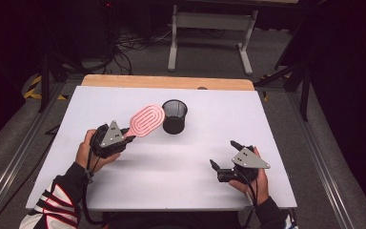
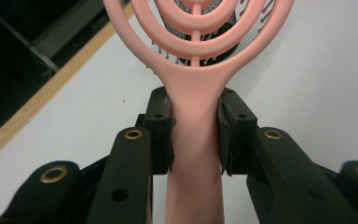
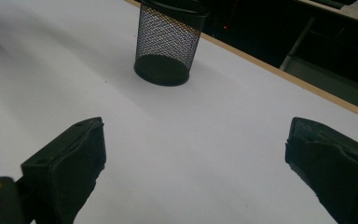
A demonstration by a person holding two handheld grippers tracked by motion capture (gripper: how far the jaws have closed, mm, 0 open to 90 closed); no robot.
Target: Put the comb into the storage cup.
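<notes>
1. The left gripper is held off the white table at its left, jaws clamped on the handle of the pink hairbrush.
2. The brush head slants up toward the black mesh cup, its tip near the rim; whether they touch is hard to tell.
3. The right gripper rests low at the right, jaws wide apart with nothing between them, pointing toward the cup.

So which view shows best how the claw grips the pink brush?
The left gripper view: the pads press both sides of the pink brush at its handle. The high view shows the brush head beside the mesh cup, grip hidden.
</notes>
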